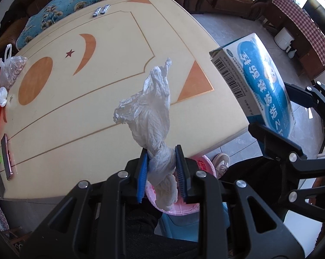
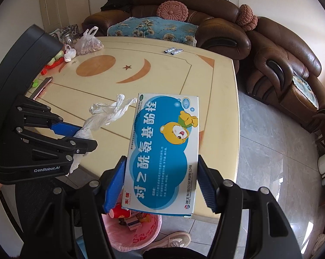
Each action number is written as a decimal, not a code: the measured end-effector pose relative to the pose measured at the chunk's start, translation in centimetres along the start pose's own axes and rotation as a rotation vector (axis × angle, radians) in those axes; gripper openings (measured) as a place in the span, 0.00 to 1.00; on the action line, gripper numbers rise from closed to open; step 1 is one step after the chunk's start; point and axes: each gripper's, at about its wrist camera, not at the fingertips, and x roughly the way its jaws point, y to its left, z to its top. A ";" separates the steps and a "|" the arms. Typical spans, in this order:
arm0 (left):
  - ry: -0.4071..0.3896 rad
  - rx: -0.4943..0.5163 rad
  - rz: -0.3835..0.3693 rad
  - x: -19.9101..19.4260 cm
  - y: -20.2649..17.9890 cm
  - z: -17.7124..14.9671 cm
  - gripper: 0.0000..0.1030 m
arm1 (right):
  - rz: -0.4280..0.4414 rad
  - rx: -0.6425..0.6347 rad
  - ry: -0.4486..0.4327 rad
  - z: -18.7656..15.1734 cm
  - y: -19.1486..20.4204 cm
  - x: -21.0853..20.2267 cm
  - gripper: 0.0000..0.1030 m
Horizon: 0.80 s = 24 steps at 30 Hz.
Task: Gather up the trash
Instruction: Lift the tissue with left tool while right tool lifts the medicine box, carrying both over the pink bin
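While box (image 2: 162,151) hides bin (image 2: 138,233), bag (image 1: 153,116) clamped

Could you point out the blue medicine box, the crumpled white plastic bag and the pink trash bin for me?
blue medicine box (image 2: 162,151), right wrist view, middle of its printed front.
crumpled white plastic bag (image 1: 150,110), left wrist view, its bunched middle.
pink trash bin (image 2: 136,237), right wrist view, pink liner near the rim.
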 end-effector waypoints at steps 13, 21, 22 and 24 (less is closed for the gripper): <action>-0.004 -0.009 -0.052 2.7 -0.4 -7.3 0.24 | 0.028 -0.021 -0.009 -5.5 3.7 -2.1 0.59; 0.039 -0.055 -0.125 6.7 -0.4 -11.4 0.24 | 0.045 -0.032 0.015 -9.6 5.4 -1.5 0.59; 0.040 -0.059 -0.129 7.1 -0.3 -11.8 0.24 | 0.049 -0.031 0.022 -10.1 5.5 -1.2 0.59; 0.045 -0.062 -0.123 7.8 -0.4 -12.6 0.24 | 0.065 -0.018 0.042 -11.1 5.6 -0.5 0.59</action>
